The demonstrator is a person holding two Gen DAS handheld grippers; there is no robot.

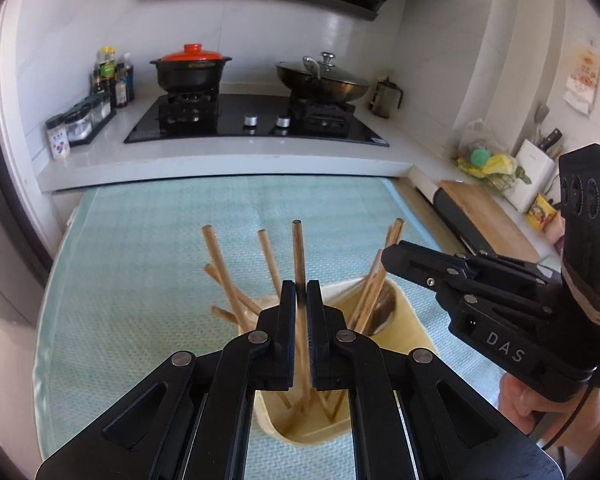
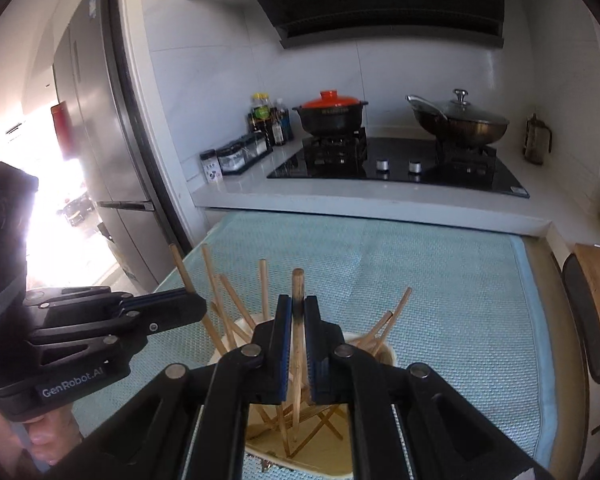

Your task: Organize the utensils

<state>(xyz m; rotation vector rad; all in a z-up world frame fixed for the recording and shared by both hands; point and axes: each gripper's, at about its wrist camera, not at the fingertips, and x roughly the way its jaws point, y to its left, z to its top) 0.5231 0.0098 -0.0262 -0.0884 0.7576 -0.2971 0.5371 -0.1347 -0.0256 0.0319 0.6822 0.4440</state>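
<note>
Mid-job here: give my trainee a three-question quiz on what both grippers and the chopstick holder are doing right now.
1. True or false: the left gripper is shut on a chopstick.
2. The right gripper holds: A) a spoon B) a chopstick C) nothing.
3. What surface does the beige holder stand on?

Key: 1 true. 2 B. 3 The light blue mat.

The lower ends of the chopsticks [image 1: 300, 264] are hidden inside the beige holder [image 1: 404, 320], whose near rim is cut off behind the left gripper [image 1: 300, 292]; bottle [image 2: 265, 114] labels are illegible.
</note>
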